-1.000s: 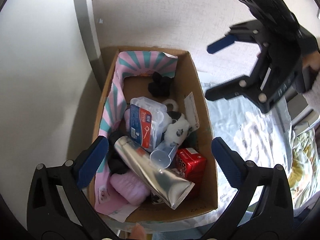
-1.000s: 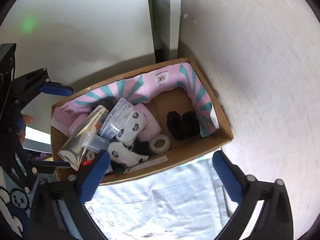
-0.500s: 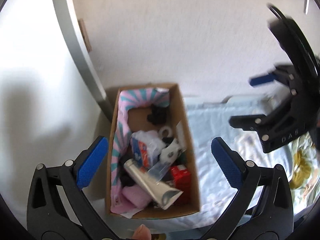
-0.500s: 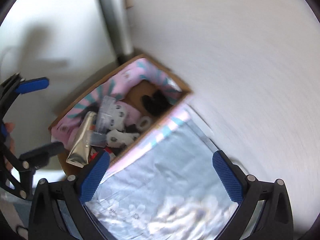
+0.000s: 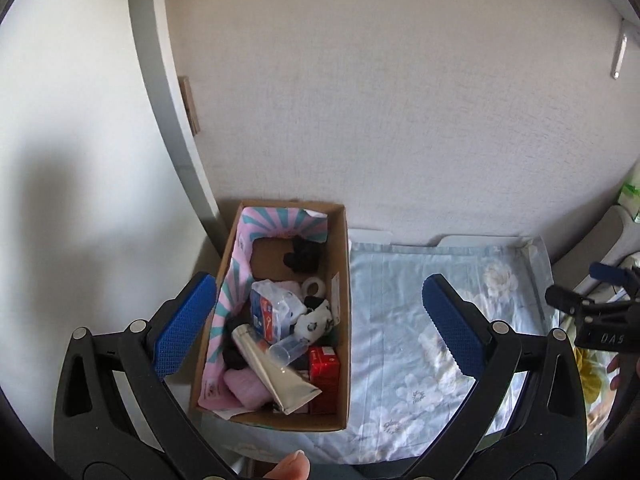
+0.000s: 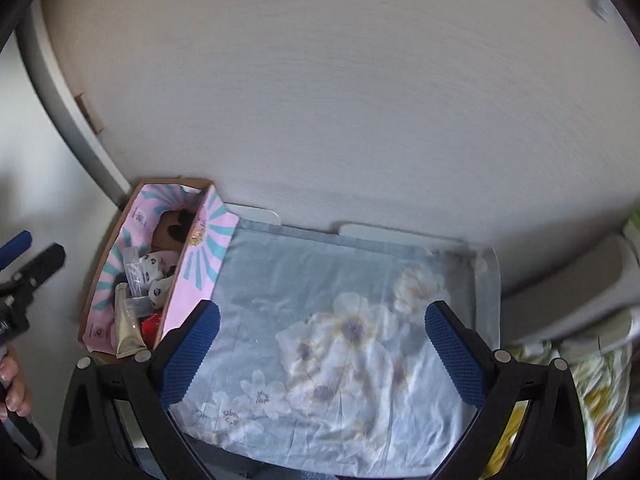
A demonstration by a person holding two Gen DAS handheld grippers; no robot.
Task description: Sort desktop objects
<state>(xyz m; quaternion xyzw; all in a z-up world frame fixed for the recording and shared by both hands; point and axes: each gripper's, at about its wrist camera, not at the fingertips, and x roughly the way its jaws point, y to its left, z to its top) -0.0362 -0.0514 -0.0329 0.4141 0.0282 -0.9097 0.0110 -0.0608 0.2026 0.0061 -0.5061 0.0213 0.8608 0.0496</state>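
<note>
Cardboard box (image 5: 276, 320) filled with sundries, against the wall at the worktop's (image 6: 490, 280) left end. Left tongs (image 5: 320, 320) and right tongs (image 6: 320, 344) wide, empty, raised above it; sorting apparently complete.

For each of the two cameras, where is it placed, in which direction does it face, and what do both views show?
Left wrist: on the left tongs, facing down at the cardboard box; a fingertip and the right tongs show.
Right wrist: on the right tongs, facing down at the floral cloth; a hand shows.
Shared: box, cloth, wall.
</note>
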